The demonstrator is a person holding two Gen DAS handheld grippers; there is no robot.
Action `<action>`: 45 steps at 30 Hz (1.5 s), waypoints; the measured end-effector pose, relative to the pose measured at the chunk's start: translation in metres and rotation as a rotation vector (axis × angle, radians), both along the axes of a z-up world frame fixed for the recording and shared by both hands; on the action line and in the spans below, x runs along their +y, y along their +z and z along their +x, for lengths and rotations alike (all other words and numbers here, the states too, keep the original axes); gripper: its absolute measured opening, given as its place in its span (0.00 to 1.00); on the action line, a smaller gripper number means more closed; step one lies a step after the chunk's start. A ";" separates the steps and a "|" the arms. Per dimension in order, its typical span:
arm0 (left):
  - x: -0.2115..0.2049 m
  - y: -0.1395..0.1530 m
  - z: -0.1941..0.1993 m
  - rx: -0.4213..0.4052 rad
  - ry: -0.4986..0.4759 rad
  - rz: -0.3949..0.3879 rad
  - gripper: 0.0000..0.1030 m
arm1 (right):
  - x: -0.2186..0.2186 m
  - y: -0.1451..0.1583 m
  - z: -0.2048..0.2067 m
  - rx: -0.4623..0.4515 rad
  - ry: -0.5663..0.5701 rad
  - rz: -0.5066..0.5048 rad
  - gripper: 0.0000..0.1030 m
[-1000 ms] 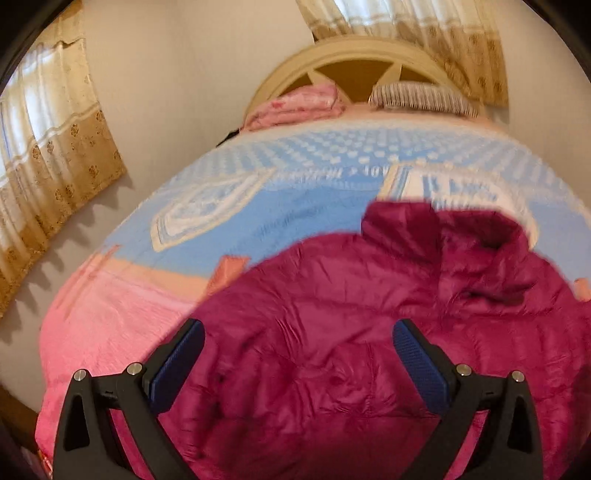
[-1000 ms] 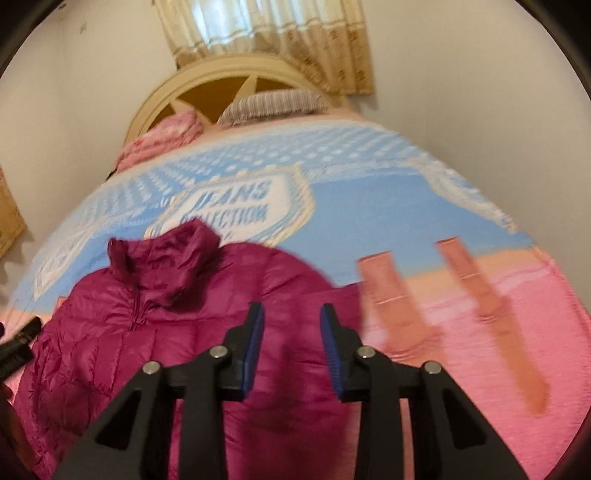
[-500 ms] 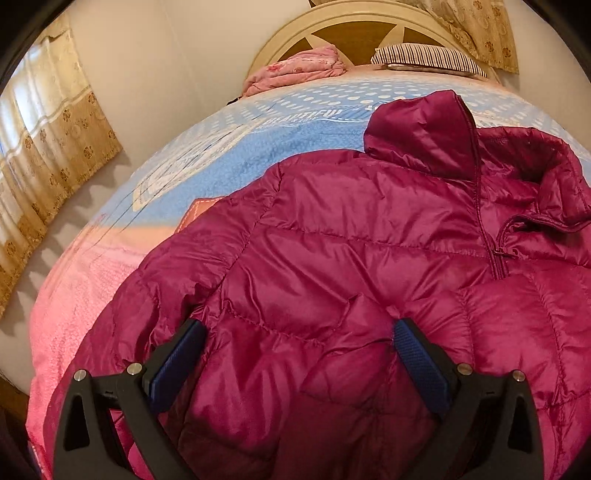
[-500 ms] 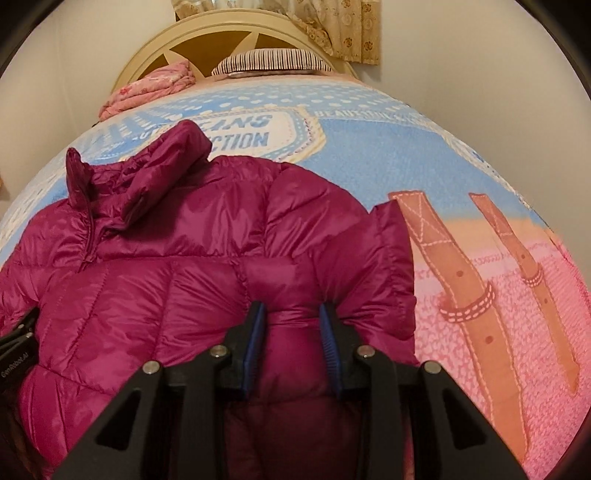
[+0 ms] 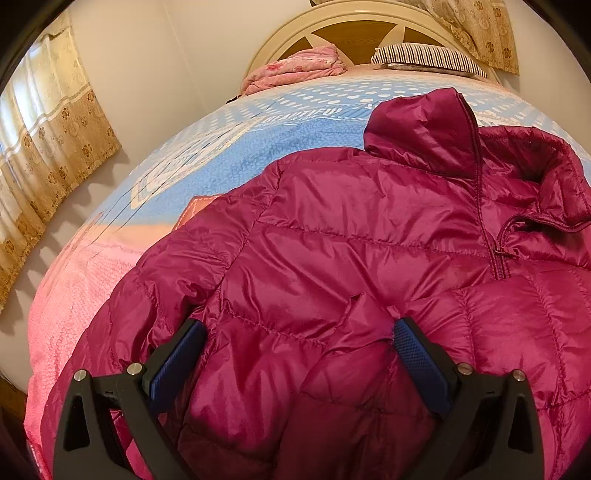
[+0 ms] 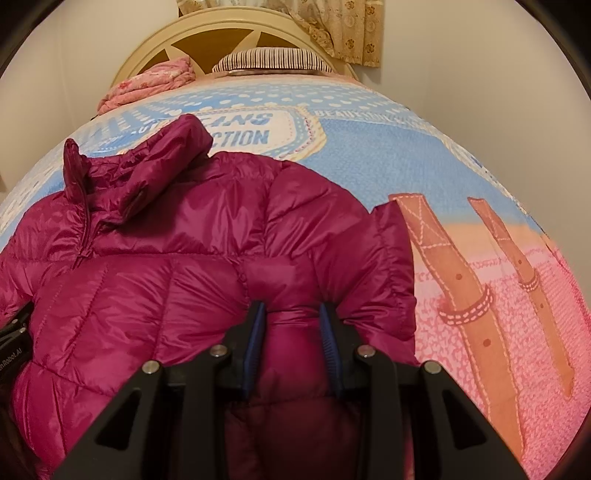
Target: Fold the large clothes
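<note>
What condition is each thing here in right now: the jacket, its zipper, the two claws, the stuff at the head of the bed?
Puffer jacket: spread front-up on the bed, unfolded.
Zipper: closed below the collar, collar open.
Left gripper: open, straddling fabric.
Right gripper: shut on bunched jacket fabric.
Pink blanket: folded by the headboard.
Striped pillow: lying flat.

The lower middle of both views is filled by the puffy magenta jacket, spread on the bed. In the left wrist view, open bedspread is left along the left of the frame, between the jacket's sleeve and the bed's edge. In the right wrist view, a wide bare stretch of bedspread is found on the right of the frame, beside the folded sleeve. Passage toward the top of both frames is closed off by the pink folded blanket, the striped pillow and the headboard. The upright collar stands as a raised ridge.
</note>
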State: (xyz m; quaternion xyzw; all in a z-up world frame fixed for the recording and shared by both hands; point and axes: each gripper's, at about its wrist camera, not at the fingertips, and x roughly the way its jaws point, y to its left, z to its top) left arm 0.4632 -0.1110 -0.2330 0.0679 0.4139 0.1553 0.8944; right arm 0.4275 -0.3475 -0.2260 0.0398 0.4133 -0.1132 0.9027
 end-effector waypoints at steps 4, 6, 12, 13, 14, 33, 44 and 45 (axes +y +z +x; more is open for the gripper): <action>-0.002 0.000 0.000 -0.002 0.001 0.008 0.99 | 0.000 -0.001 0.000 0.000 0.002 0.000 0.33; -0.003 0.000 0.000 -0.002 0.002 0.014 0.99 | -0.001 -0.001 -0.001 0.000 0.003 0.004 0.33; 0.011 0.032 -0.006 0.032 -0.038 0.021 0.99 | 0.002 0.009 -0.004 0.017 0.022 -0.043 0.53; 0.022 0.047 -0.016 0.005 -0.041 0.005 0.99 | 0.001 0.016 -0.011 0.008 0.023 -0.045 0.61; 0.034 0.060 -0.024 -0.016 -0.047 -0.012 0.99 | 0.002 0.022 -0.017 -0.006 0.023 -0.040 0.77; 0.316 0.025 -0.188 0.063 0.259 -0.057 0.99 | 0.065 0.035 -0.155 -0.074 0.118 -0.155 0.92; 0.274 0.019 -0.191 0.048 0.083 -0.199 0.18 | 0.068 0.041 -0.179 -0.115 0.096 -0.155 0.92; 0.269 0.023 -0.190 0.053 0.076 -0.169 0.16 | 0.066 0.042 -0.179 -0.123 0.090 -0.153 0.92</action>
